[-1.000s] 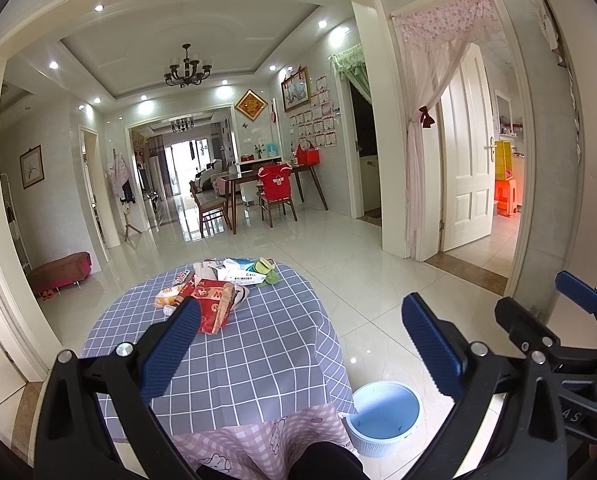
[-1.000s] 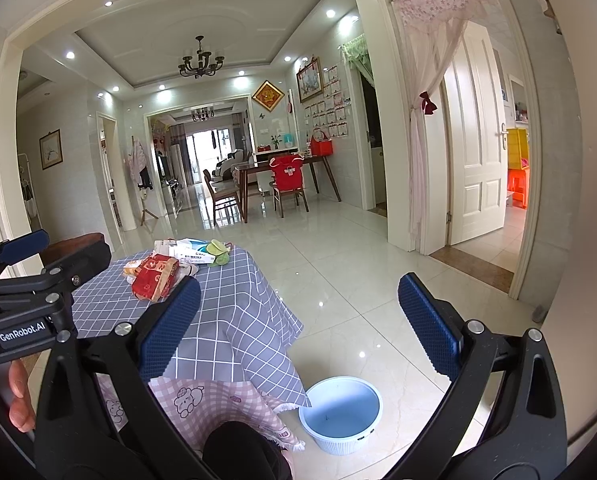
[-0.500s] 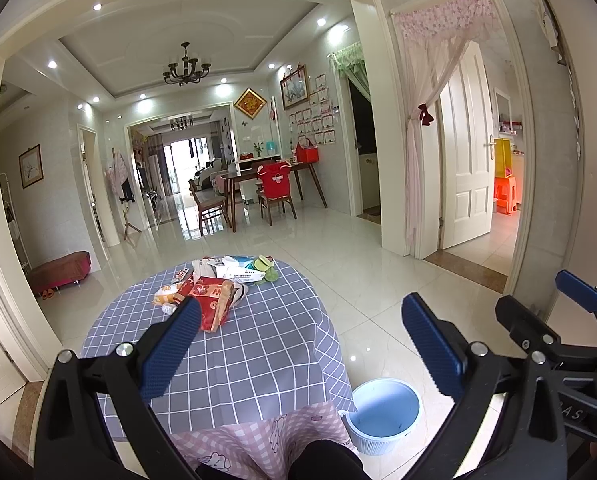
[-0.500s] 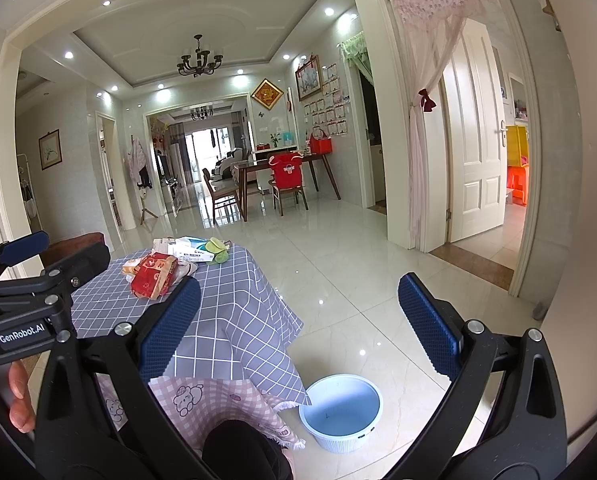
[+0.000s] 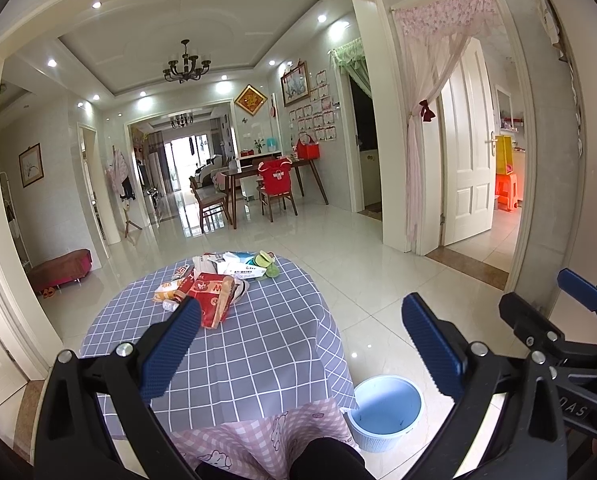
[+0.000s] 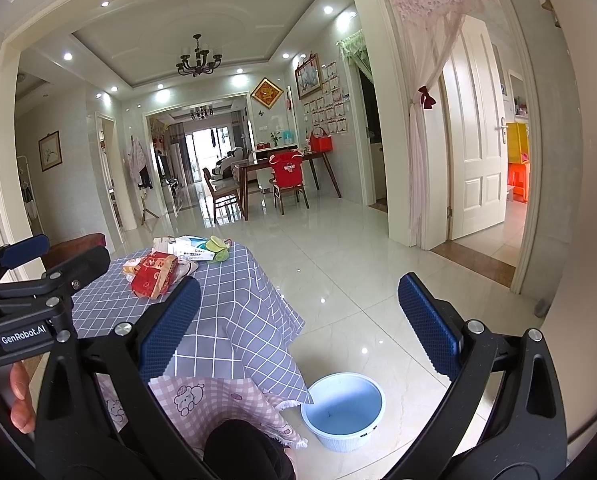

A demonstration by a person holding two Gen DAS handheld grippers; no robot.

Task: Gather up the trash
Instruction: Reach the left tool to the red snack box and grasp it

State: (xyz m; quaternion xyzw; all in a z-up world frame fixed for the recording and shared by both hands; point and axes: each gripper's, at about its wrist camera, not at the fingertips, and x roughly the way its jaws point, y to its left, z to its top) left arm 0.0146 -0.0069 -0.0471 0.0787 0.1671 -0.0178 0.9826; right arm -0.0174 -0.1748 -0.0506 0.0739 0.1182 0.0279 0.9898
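- On my far left sits one low red bench (image 5: 60,270) against the wall, well apart from everything I handle.
- My left gripper (image 5: 302,344) hangs above the near edge of the worktop (image 5: 258,344), its jaws spread wide with nothing between them; I count two blue pads, one per finger.
- The worktop is one round table under a grey checked cloth, with a pink checked cloth (image 5: 258,436) draped over its near side.
- The trash (image 5: 214,280) lies in one heap on the far half of the worktop. I make out one red packet (image 5: 210,296) nearest me, one orange-and-white wrapper (image 5: 165,291) just left of it, one white carton (image 5: 240,270) behind, and one green piece (image 5: 264,260) at the far right of the heap; the rest is too jumbled to count.
- One pale blue bin (image 5: 386,412) stands on the floor just right of the worktop, beside the hanging cloth, and looks empty.
- My right gripper (image 6: 298,340) hovers over the floor and the bin, jaws likewise wide apart and holding nothing.
- Farther back I see one dining table (image 5: 274,172) with two chairs in view.
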